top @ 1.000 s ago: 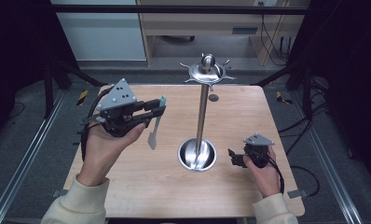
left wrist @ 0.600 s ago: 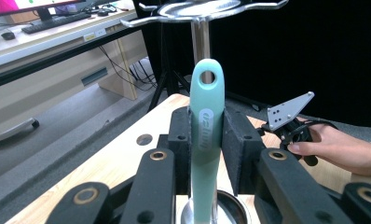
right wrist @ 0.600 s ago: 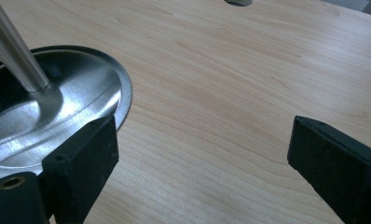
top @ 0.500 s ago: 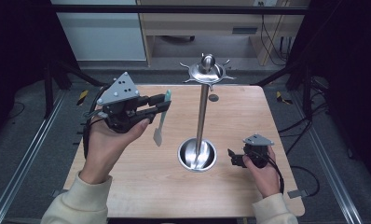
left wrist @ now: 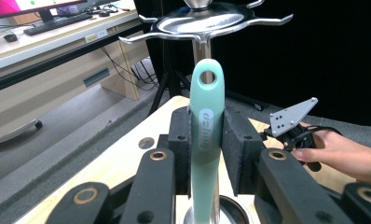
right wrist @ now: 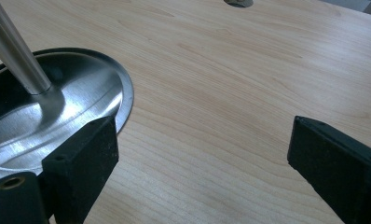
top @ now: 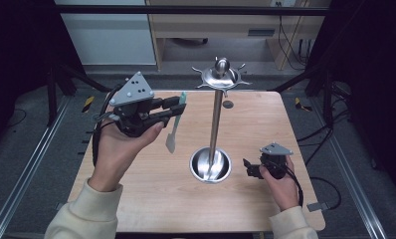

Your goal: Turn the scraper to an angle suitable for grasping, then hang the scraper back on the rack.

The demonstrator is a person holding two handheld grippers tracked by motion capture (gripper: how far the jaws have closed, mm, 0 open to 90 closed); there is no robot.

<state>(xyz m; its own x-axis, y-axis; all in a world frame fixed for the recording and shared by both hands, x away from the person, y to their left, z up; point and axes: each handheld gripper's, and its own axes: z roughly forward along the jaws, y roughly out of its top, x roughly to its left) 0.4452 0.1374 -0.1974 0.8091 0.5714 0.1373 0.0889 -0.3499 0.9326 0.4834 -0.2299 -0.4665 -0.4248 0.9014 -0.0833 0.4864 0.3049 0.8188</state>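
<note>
My left gripper point(top: 178, 107) is raised above the left half of the wooden table point(top: 136, 199) and is shut on a mint-green utensil point(top: 171, 137). The utensil's pale blade hangs down below the jaws. In the left gripper view its handle point(left wrist: 206, 93) stands upright between the pads, its hanging hole at the top. A steel stand point(top: 216, 119) with a hooked crown point(top: 220, 77) rises from a round base point(top: 211, 164) at mid-table; the crown point(left wrist: 207, 21) is just beyond the handle. My right gripper point(top: 250, 169) rests low to the right of the base point(right wrist: 48, 121), jaws wide open point(right wrist: 202, 158) with nothing between them.
A round cable hole point(top: 228, 104) sits in the table behind the stand. A wooden desk point(top: 211, 30) stands beyond the far edge, with black frame bars at both sides. A person's hand with the right gripper point(left wrist: 293, 123) shows past the left jaws.
The left gripper, still holding the utensil, has edged slightly up and toward the stand. The right gripper has stayed put.
</note>
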